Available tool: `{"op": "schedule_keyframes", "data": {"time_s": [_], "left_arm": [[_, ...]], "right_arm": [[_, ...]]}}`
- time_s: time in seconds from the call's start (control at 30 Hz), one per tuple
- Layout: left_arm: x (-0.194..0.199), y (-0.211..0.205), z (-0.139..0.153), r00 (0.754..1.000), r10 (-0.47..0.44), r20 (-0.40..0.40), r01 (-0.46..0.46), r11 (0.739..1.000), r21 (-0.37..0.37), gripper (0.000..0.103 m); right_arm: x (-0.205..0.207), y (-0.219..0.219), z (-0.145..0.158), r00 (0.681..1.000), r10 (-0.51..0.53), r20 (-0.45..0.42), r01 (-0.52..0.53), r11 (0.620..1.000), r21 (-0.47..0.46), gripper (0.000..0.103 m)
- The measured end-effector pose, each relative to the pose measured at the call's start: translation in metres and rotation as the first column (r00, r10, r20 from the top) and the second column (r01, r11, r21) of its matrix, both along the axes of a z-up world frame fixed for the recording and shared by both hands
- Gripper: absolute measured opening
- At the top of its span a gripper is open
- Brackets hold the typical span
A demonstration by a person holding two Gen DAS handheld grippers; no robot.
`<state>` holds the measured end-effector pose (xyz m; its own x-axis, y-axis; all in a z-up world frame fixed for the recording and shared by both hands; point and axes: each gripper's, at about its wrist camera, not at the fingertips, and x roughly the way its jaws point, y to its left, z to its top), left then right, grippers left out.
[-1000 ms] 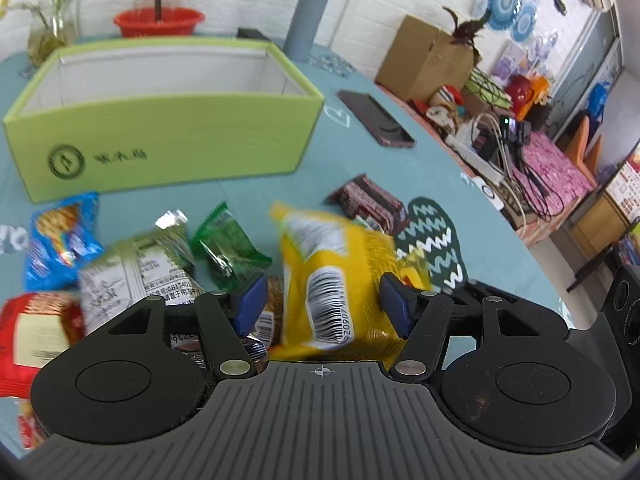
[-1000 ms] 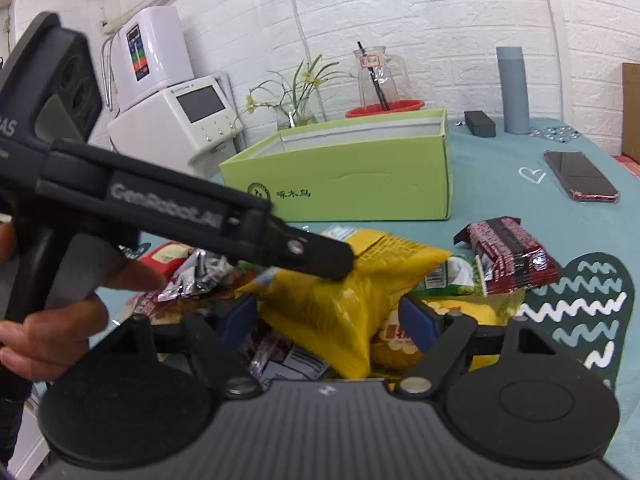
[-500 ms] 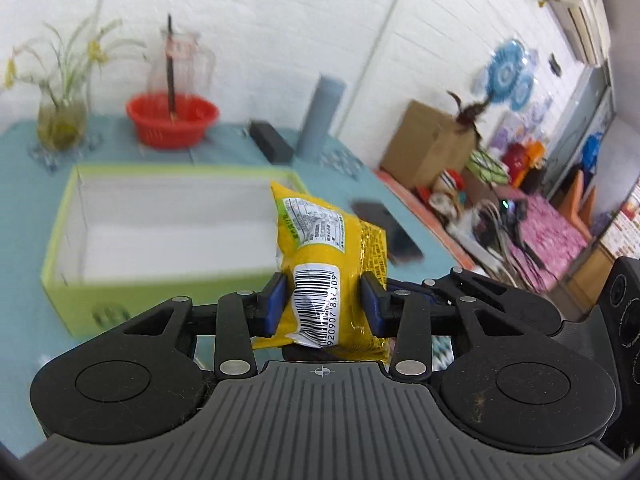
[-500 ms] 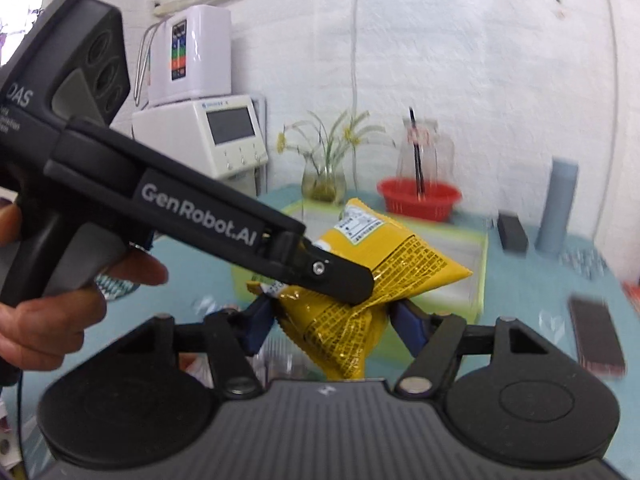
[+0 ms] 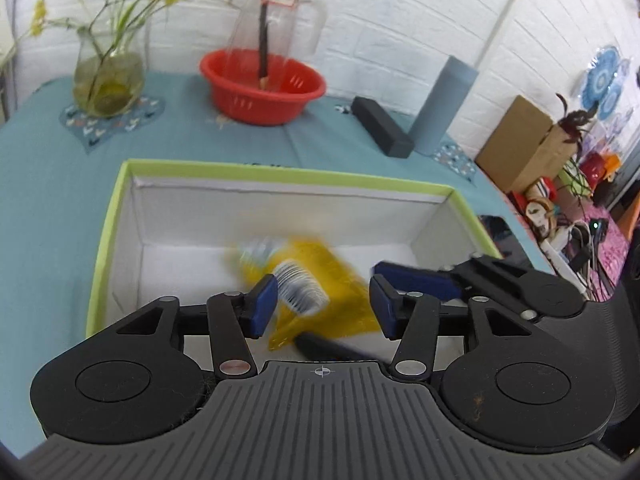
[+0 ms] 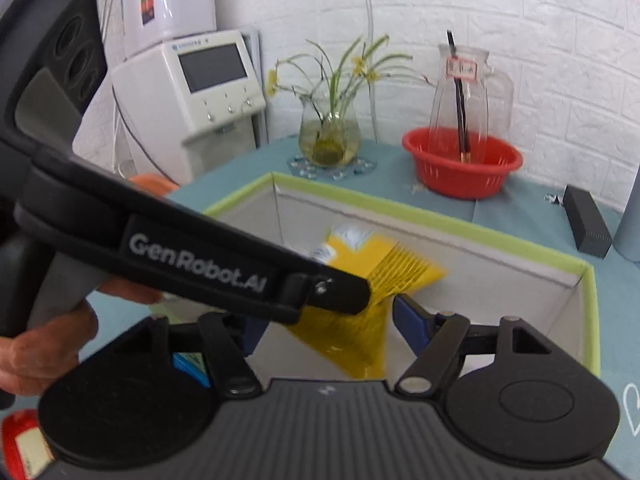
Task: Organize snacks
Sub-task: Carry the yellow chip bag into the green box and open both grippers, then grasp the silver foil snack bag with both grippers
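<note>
A yellow snack bag [image 5: 320,264] shows as a blur inside the green box [image 5: 280,172], over its white floor. My left gripper [image 5: 322,306] hangs above the box's near side. Its jaws are opening, the bag lies between them, and neither blue pad presses on it. My right gripper [image 6: 328,328] is also over the green box [image 6: 440,224], jaws opening around the same yellow bag [image 6: 400,268]. Its left pad is hidden behind the left gripper's finger [image 6: 340,292], which crosses in front. One of the right gripper's fingers [image 5: 420,280] reaches in from the right.
Behind the box stand a red basket [image 5: 262,88] holding a glass pitcher, a flower vase [image 5: 108,76], a grey cylinder [image 5: 444,108] and a black case [image 5: 380,126]. A white machine [image 6: 200,80] is at the left. A hand [image 6: 44,344] grips the left gripper's handle.
Both grippers lifted the yellow bag off the snack pile and carried it forward over the green box. Their jaws have since widened, and the bag now hangs loose and blurred inside the box.
</note>
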<state>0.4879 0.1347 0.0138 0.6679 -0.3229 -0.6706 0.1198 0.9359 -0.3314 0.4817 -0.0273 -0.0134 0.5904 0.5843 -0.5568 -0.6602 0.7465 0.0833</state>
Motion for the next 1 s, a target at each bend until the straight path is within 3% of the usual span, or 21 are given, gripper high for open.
{"op": "schedule_keyframes", "data": {"time_s": [0.2, 0.3, 0.53, 0.7, 0.77, 0.83, 1.0], "left_arm": [[-0.050, 0.012, 0.028, 0.993, 0.030, 0.110, -0.026, 0.999, -0.033, 0.045], [-0.086, 0.010, 0.034, 0.991, 0.028, 0.132, -0.025, 0.999, -0.025, 0.050], [-0.169, 0.007, 0.010, 0.996, 0.065, 0.058, -0.059, 0.993, -0.103, 0.051], [-0.195, 0.003, -0.009, 0.997, 0.074, -0.024, -0.076, 0.986, -0.147, 0.050], [-0.195, 0.000, -0.014, 0.997, 0.061, -0.041, -0.067, 0.985, -0.158, 0.047], [-0.191, -0.003, -0.019, 0.996, 0.062, -0.061, -0.070, 0.988, -0.141, 0.035], [-0.202, -0.002, -0.020, 0.997, 0.067, -0.045, -0.072, 0.991, -0.112, 0.020]], "right_arm": [[-0.058, -0.042, 0.029, 0.993, -0.041, 0.111, 0.032, 0.996, 0.080, 0.093], [-0.099, -0.059, 0.033, 0.991, -0.037, 0.129, 0.025, 0.995, 0.095, 0.093], [-0.174, -0.062, 0.008, 0.999, 0.016, 0.044, -0.021, 0.994, 0.106, 0.093], [-0.184, -0.048, -0.007, 0.999, 0.026, 0.022, -0.027, 0.997, 0.068, 0.093], [-0.180, -0.044, -0.011, 1.000, 0.014, 0.009, -0.015, 0.998, 0.059, 0.093], [-0.179, -0.040, -0.017, 1.000, 0.009, -0.020, -0.008, 0.999, 0.053, 0.093], [-0.203, -0.038, -0.015, 0.999, 0.035, -0.020, -0.034, 0.997, 0.075, 0.091]]}}
